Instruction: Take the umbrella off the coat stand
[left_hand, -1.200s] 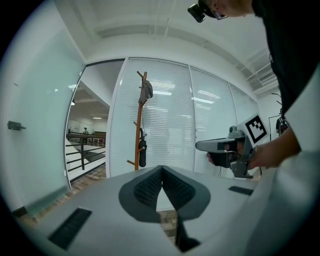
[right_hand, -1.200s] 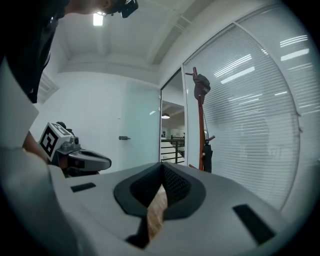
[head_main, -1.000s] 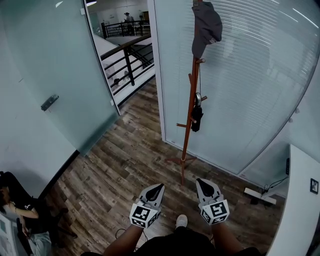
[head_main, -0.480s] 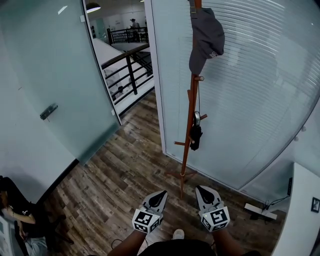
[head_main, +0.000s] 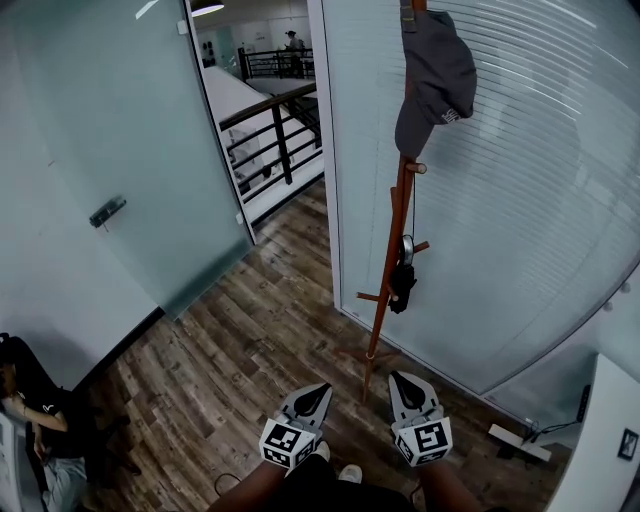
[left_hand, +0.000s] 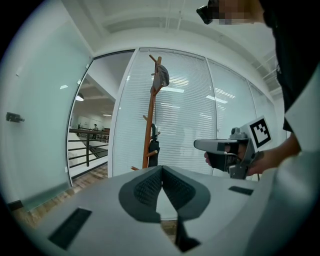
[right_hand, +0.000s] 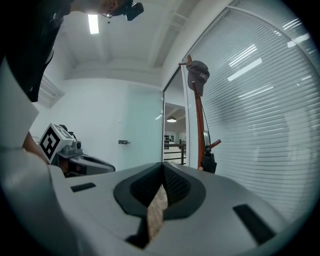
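The coat stand (head_main: 393, 262) stands on the wooden floor (head_main: 250, 340), just beside the glass wall with blinds (head_main: 520, 220). A grey cap (head_main: 436, 72) is draped over its top. The umbrella (head_main: 402, 285) is small, black and folded. It hangs about halfway down the pole on a thin cord looped over a peg (head_main: 417, 168) below the cap. I judge it has to be lifted up and off that peg, not pulled straight away.

The person holds both tools low in front of the body, side by side and pointing at the stand, but well short of it. The left tool (head_main: 318, 391) has its jaws pressed together on nothing, and so does the right tool (head_main: 400, 381). That makes sense, since there is nothing within reach to grip. I'd say this is the approach, and the jaws will need to open before they can take the umbrella.

From above you can see the stand's spread feet, the bare floor between them and the tools, the open glass door (head_main: 130, 190) with the railing (head_main: 275, 140) beyond it, and someone seated low at the left edge (head_main: 35, 410). The jaw pads are not visible from there. The left gripper view looks along its own closed pads to the whole stand from cap to umbrella, with the other tool in the person's hand off to the right. The right gripper view shows its own pads meeting and the umbrella tucked against the pole.
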